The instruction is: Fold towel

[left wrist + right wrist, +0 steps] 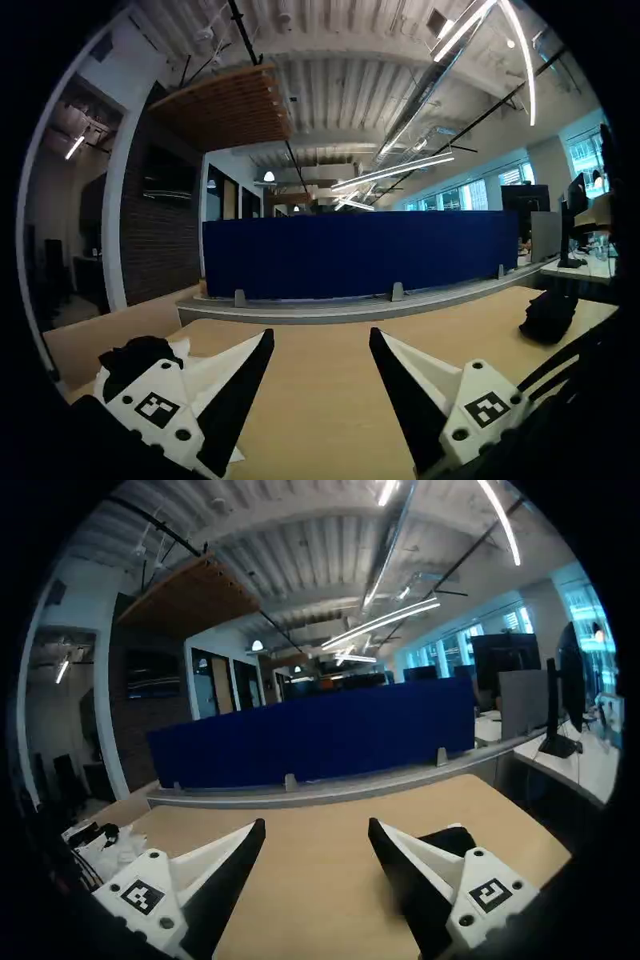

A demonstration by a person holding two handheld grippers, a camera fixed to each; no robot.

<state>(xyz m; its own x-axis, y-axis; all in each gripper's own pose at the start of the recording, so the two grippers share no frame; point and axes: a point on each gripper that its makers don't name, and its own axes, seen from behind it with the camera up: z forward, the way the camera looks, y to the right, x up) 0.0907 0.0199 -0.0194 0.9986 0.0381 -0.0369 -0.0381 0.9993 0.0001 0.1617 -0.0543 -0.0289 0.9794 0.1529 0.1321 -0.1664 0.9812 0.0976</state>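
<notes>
Smooth wooden table (320, 416) beneath left gripper (321, 333), right gripper (316, 822), wedge-fingered, agape

A: What is the dark lump (550, 317) on the counter (320, 400), in front of the blue wall's (360, 252) right end?
B: Too dark to tell.
A: And the black thing (138, 354) in front of the blue wall's left end?
B: The left claw (321, 332) hides half of it.
A: And in the right gripper view?
B: The right claw (316, 822) hides part of a black shape (445, 839). Left of the blue wall, a white and black heap (98, 842) is too small to make out.
</notes>
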